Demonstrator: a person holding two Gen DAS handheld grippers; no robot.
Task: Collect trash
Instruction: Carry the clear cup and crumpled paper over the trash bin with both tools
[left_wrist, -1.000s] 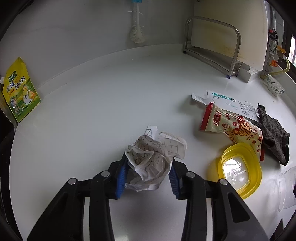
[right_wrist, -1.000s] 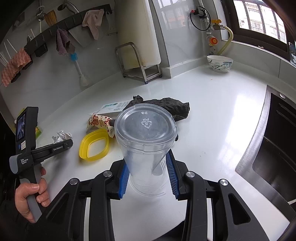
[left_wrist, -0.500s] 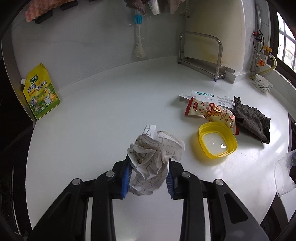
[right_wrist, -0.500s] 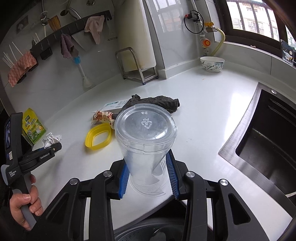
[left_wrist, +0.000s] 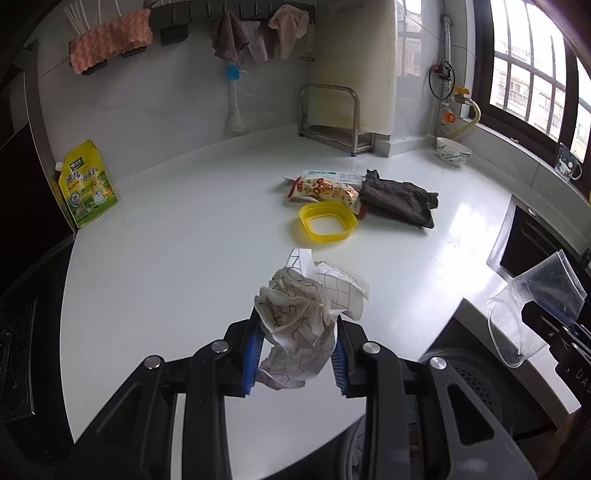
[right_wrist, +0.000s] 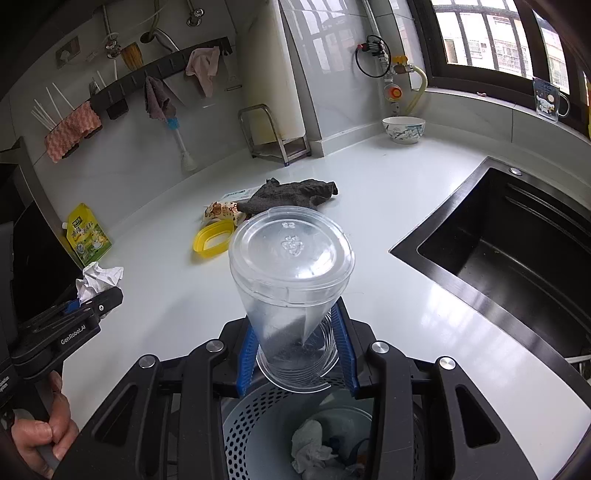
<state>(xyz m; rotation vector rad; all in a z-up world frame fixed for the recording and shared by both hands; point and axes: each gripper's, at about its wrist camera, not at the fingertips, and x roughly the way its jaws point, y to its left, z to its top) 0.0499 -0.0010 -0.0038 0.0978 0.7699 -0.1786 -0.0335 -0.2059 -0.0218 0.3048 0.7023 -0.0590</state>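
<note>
Carrying both loads off the counter (left_wrist: 184, 229): left claw (left_wrist: 295, 354) is clamped on the crumpled paper (left_wrist: 303, 314), right claw (right_wrist: 297, 354) squeezes the clear plastic cup (right_wrist: 291, 280) right above the perforated bin (right_wrist: 251, 424), ready for dropping, I'd guess.

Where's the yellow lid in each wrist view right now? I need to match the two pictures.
Left wrist: yellow lid lies on the counter just above centre, beyond the crumpled paper.
Right wrist: yellow lid sits left of centre, partly behind the clear cup.
Shared landmark: the dark rag close by the lid.
</note>
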